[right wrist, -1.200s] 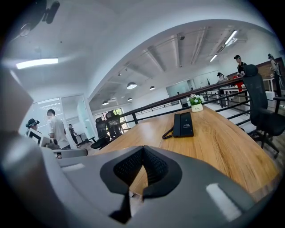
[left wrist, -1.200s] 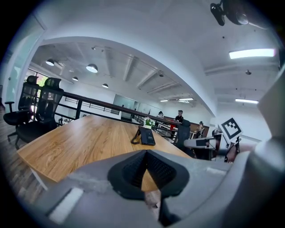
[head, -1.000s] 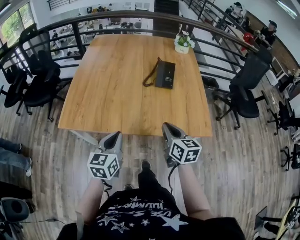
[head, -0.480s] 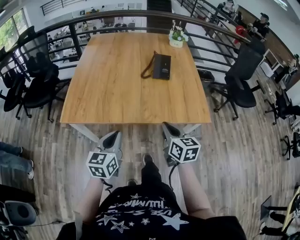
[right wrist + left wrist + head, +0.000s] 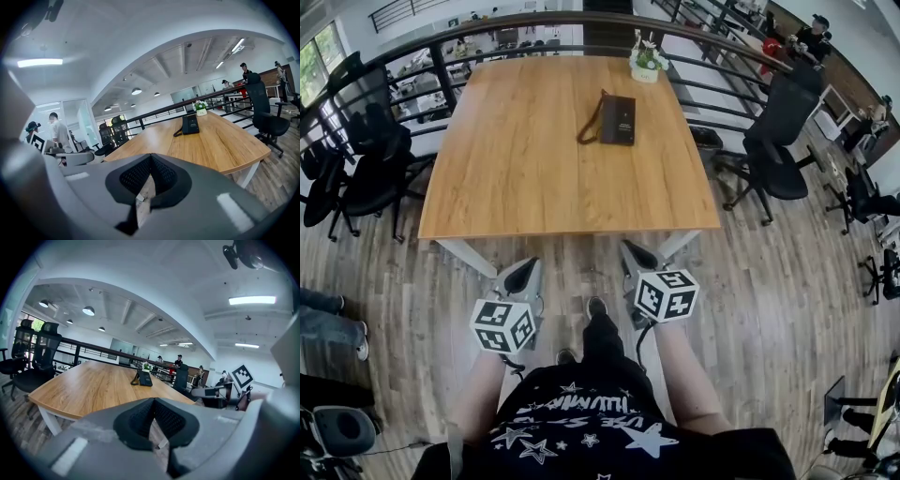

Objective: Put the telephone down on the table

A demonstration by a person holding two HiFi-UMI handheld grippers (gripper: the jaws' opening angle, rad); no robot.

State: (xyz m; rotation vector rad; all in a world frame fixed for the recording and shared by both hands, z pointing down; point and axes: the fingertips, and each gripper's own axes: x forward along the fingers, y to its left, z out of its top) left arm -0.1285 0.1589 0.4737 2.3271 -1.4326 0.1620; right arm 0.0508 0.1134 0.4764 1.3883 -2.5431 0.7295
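Note:
The black telephone (image 5: 617, 119) lies flat on the far half of the wooden table (image 5: 516, 178), its cord looped at its left side. Both grippers hang over the floor short of the table's near edge, well apart from the phone. My left gripper (image 5: 525, 270) is shut and holds nothing. My right gripper (image 5: 635, 249) is also shut and empty. The left gripper view shows the telephone (image 5: 144, 378) far beyond the closed jaw tips (image 5: 152, 401). The right gripper view shows the telephone (image 5: 190, 124) small on the table (image 5: 211, 140), past the closed tips (image 5: 150, 157).
A small potted plant (image 5: 646, 62) stands at the table's far edge, behind the phone. Black office chairs stand to the left (image 5: 370, 159) and right (image 5: 778, 141) of the table. A dark railing (image 5: 534, 23) runs behind it. Wooden floor (image 5: 769, 281) surrounds the table.
The table and phone have receded in the head view. Both grippers, still shut, have drawn back from the table's near edge and now hang over the floor.

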